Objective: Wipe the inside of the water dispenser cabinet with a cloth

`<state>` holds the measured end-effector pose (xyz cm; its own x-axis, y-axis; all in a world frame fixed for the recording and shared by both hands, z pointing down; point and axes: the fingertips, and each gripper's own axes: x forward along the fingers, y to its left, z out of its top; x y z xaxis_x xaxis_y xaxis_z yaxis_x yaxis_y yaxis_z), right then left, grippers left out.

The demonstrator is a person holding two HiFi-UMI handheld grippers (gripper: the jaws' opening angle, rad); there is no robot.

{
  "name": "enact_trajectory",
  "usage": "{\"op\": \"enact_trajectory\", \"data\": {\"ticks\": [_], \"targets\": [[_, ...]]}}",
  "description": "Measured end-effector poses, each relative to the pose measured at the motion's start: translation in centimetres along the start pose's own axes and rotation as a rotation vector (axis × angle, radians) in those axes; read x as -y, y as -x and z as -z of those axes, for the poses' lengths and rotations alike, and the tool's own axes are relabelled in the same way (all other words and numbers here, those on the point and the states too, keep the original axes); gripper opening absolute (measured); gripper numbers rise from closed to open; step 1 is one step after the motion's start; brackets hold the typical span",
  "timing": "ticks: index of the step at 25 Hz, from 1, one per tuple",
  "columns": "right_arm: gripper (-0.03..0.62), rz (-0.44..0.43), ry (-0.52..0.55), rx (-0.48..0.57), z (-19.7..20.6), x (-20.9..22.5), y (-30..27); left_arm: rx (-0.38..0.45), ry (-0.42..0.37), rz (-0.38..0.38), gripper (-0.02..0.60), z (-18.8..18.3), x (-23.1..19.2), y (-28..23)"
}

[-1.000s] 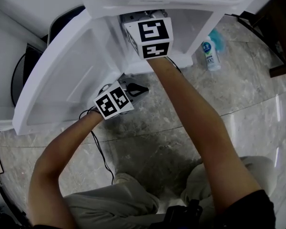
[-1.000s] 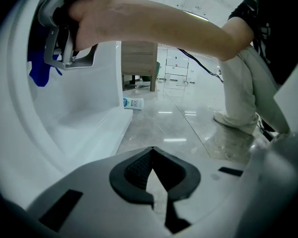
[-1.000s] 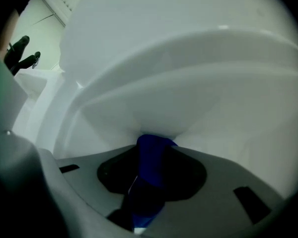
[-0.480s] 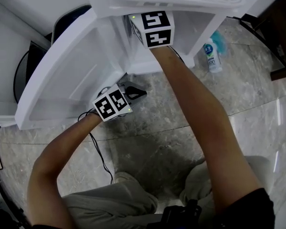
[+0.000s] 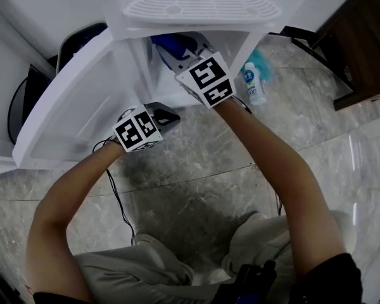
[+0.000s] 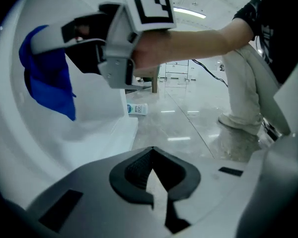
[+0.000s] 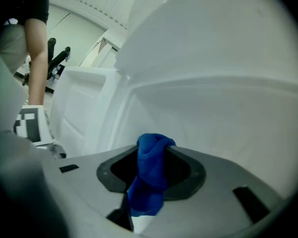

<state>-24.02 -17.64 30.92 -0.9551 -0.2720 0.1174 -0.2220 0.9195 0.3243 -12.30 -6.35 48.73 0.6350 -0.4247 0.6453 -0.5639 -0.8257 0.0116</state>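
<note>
The white water dispenser cabinet (image 5: 256,40) stands open, its door (image 5: 69,106) swung out to the left. My right gripper (image 5: 177,52) reaches into the cabinet mouth, shut on a blue cloth (image 5: 170,45). In the right gripper view the cloth (image 7: 151,175) is bunched between the jaws, which are easing open a little while still pinching it, and it faces the white inner wall (image 7: 213,118). The left gripper view shows the cloth (image 6: 47,83) hanging from the right gripper (image 6: 49,38). My left gripper (image 5: 168,116) is shut and empty, low beside the door; its jaws meet (image 6: 154,170).
A small white bottle (image 5: 253,84) lies on the marble floor right of the cabinet, also in the left gripper view (image 6: 137,109). A black cable (image 5: 117,195) trails across the floor. Dark wooden furniture (image 5: 361,49) stands at the right. The person's knees are below.
The right gripper has drawn back and lower from deep in the cabinet, so the blue cloth now shows at its mouth. The left gripper has lifted slightly beside the door.
</note>
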Motion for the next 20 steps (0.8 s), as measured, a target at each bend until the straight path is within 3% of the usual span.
{"op": "enact_trajectory", "data": {"ticks": [3,8,14,17,20], "targets": [[0.115,-0.077,-0.021,-0.079,1.3,0.3,2.8,0.037,-0.023,-0.011,0.006,-2.5,-0.7,-0.4],[0.115,-0.093,-0.049,-0.132,0.5,3.8,6.4,0.074,-0.034,-0.043,0.006,-5.1,-2.2,-0.5],[0.114,-0.279,0.003,-0.27,3.3,-0.8,10.5,0.123,0.059,-0.127,0.006,-5.7,-4.5,1.2],[0.114,-0.299,-0.005,-0.312,5.9,-1.7,11.7,0.142,0.105,-0.157,0.006,-5.3,-5.0,1.9],[0.115,-0.323,-0.001,-0.366,8.0,-1.6,12.1,0.126,0.094,-0.169,0.006,-4.9,-5.1,2.0]]}}
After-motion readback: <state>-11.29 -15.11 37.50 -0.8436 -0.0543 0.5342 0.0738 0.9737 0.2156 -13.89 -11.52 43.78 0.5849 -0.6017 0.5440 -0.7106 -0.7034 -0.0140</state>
